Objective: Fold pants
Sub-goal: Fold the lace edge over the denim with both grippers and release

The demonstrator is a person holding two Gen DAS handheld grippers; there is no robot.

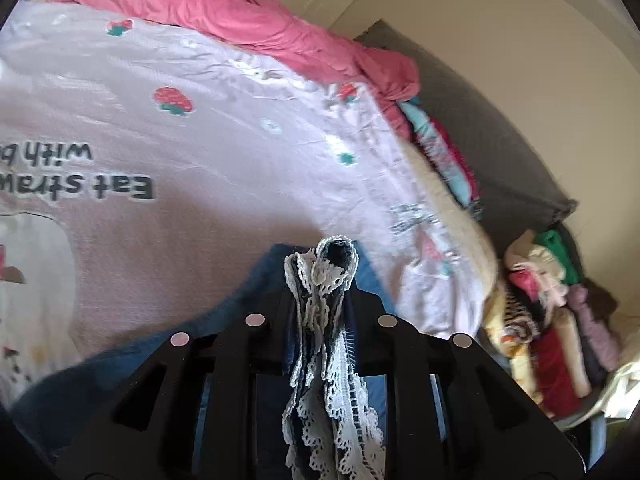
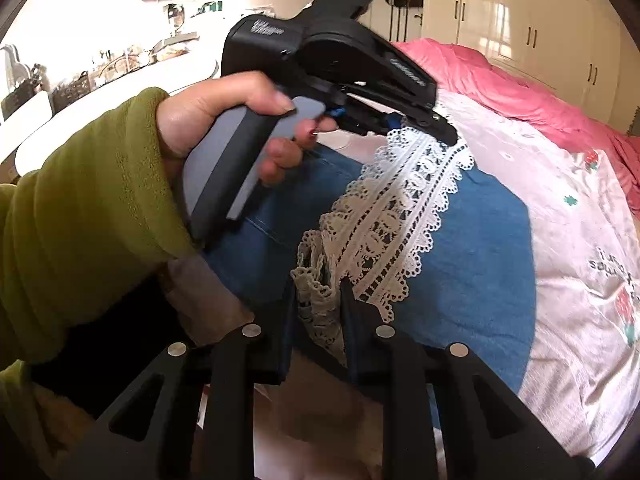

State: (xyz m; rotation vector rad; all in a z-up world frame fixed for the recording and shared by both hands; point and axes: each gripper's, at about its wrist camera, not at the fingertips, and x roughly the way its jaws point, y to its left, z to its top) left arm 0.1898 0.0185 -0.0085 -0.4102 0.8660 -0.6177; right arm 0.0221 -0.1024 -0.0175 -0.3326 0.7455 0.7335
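The pants (image 2: 472, 248) are blue denim with a white lace hem (image 2: 400, 216), lying on a pink printed bedsheet (image 2: 568, 240). My left gripper (image 1: 320, 292) is shut on a bunched part of the lace hem (image 1: 332, 272), with denim (image 1: 256, 280) hanging below it. In the right wrist view the left gripper (image 2: 436, 128) pinches the far end of the lace. My right gripper (image 2: 316, 292) is shut on the near end of the lace hem, holding it just above the denim.
A pink duvet (image 1: 224, 16) lies bunched along the far side of the bed. Stacked folded clothes (image 1: 552, 320) sit beside the bed on the right. White wardrobes (image 2: 540, 28) stand behind the bed. A cluttered counter (image 2: 100, 76) is at the left.
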